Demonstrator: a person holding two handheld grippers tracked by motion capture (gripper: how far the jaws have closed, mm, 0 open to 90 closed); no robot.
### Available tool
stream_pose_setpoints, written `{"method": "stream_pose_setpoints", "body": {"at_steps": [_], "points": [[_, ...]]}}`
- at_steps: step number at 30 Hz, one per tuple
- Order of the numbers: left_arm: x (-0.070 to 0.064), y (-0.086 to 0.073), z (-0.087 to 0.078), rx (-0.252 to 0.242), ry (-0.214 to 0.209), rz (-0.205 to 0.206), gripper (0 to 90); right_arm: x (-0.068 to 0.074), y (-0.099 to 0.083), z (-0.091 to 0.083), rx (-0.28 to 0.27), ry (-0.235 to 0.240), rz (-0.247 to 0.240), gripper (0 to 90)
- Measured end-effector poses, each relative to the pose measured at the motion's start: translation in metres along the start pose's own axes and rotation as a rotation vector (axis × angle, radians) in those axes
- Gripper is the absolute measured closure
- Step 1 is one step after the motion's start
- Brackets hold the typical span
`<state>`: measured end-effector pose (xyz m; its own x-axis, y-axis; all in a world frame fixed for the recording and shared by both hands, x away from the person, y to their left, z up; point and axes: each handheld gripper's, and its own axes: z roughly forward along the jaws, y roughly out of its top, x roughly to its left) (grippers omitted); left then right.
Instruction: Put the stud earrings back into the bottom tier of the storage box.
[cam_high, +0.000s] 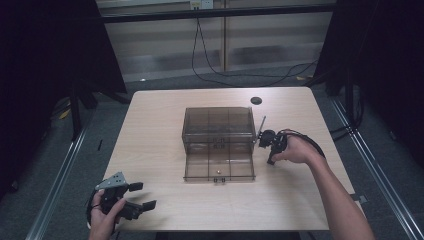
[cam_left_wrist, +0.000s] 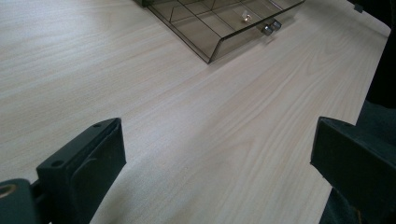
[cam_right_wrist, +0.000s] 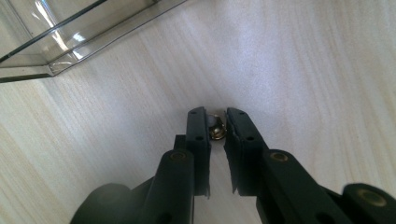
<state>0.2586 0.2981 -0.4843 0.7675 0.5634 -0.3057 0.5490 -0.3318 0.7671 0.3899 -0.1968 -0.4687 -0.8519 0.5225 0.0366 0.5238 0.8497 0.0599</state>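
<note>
The left gripper (cam_high: 140, 196) sits at the table's (cam_high: 160, 125) near left corner, its jaws wide apart and holding nothing. Farther in, by the right side of the clear drawer box (cam_high: 218, 131), the right gripper (cam_right_wrist: 216, 122) pinches a small brass nut (cam_right_wrist: 216, 129).

Worktop (cam_high: 150, 150): pale beige, fine wood-grain streaks. Smoky brown see-through box (cam_high: 218, 127), centre of high view; dark grid lines inside; open drawer (cam_high: 219, 167) below it, same tint. Small brass-gold nut (cam_high: 218, 172) in drawer, lower centre. Second nut (cam_right_wrist: 215, 128), brass-gold with whitish top, between black jaws of right gripper (cam_right_wrist: 215, 127). Left gripper (cam_left_wrist: 215, 154): black jaws, matte; grey plate on top, lower left of high view. Black round disc (cam_high: 256, 100), upper edge of worktop. Black cables on grey floor (cam_high: 165, 82), top of frame. Surroundings dark.
</note>
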Motion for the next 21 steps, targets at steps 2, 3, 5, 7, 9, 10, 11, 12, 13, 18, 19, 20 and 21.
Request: {"method": "stream_pose_setpoints", "body": {"at_steps": [2,3,5,7,9,10,11,12,13,18,19,20,21], "points": [[0.000,0.000,0.000,0.001,0.004,0.001,3.0,0.000,0.000,-0.002,-0.010,0.006,0.006,80.0],[0.000,0.000,0.000,0.002,0.003,-0.001,3.0,0.001,0.000,-0.003,-0.018,0.006,0.004,80.1],[0.000,0.000,0.000,0.003,0.001,-0.001,3.0,0.001,-0.001,-0.006,-0.029,0.010,0.006,80.1],[0.000,0.000,0.000,0.002,0.004,-0.001,3.0,0.003,-0.001,-0.008,-0.035,0.018,0.011,80.4],[0.000,0.000,0.000,0.002,0.004,-0.001,3.0,0.005,-0.002,-0.010,-0.041,0.016,0.011,80.9],[0.000,0.000,0.001,0.003,0.004,-0.002,3.0,0.007,-0.002,-0.011,-0.053,0.022,0.009,81.4],[0.000,0.000,0.001,0.004,0.006,-0.003,3.0,0.008,-0.002,-0.012,-0.056,0.024,0.009,82.3],[0.000,0.000,0.001,0.004,0.004,-0.007,3.0,0.009,-0.002,-0.013,-0.061,0.027,0.004,82.3],[0.001,0.000,0.001,0.003,0.006,-0.009,3.0,0.010,-0.002,-0.015,-0.065,0.028,0.014,82.3],[0.002,0.000,0.003,0.015,0.012,-0.014,3.0,0.009,-0.003,-0.022,-0.081,0.034,-0.003,82.3],[0.002,0.000,0.003,0.014,0.012,-0.012,3.0,0.009,-0.003,-0.023,-0.088,0.037,-0.001,82.4],[0.003,0.000,0.003,0.015,0.011,-0.016,3.0,0.009,-0.004,-0.024,-0.099,0.045,0.003,82.5],[0.002,0.000,0.003,0.014,0.012,-0.018,3.0,0.009,-0.004,-0.024,-0.104,0.045,0.004,82.4]]}}
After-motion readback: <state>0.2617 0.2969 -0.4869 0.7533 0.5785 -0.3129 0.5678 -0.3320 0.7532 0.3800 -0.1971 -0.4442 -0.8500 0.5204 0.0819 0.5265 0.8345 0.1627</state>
